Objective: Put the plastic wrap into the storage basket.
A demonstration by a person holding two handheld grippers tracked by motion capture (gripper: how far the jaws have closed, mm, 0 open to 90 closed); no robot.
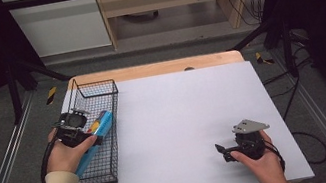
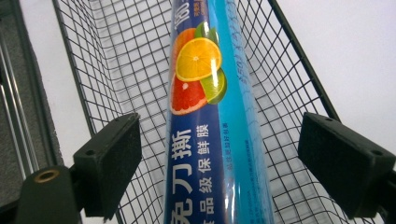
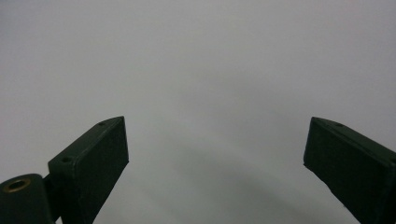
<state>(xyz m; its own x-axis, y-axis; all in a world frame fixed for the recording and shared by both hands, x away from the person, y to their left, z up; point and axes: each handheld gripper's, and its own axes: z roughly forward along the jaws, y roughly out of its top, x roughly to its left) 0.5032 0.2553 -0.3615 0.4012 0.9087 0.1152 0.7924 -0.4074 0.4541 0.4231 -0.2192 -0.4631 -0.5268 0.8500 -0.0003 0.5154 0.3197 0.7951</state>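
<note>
Left gripper (image 2: 219, 140) is over the wire basket (image 1: 102, 89) at the table's left edge, jaws spread wide w/ the blue roll of cling film (image 2: 210, 116) lying between them. Neither pad touches the roll – clear gaps on both sides in the left gripper view. So it's released, not grasping.

Where the roll is: inside the basket, lying lengthwise along the mesh floor, approx. parallel to the long sides. In the high view its far end (image 1: 102, 121) pokes out past the left hand (image 1: 66, 157); the near end runs under the hand twd the person.

Progress, as a judgement: can't tell from this alone whether the roll has been dropped off or is about to be picked up. If it's a put-away job, the main part looks done – roll sits fully in the basket, only backing the gripper out is left. If it's a take-out job, nothing's gripped yet: closing on the roll and lifting are both to do.

Basket contents: just the roll, as far as the mesh shows; rest looks bare.

Right gripper (image 1: 220, 152) rests low on the white table top (image 1: 180, 114), near-right corner, well apart from the basket. Jaws wide apart, nothing between them but plain table surface.
</note>
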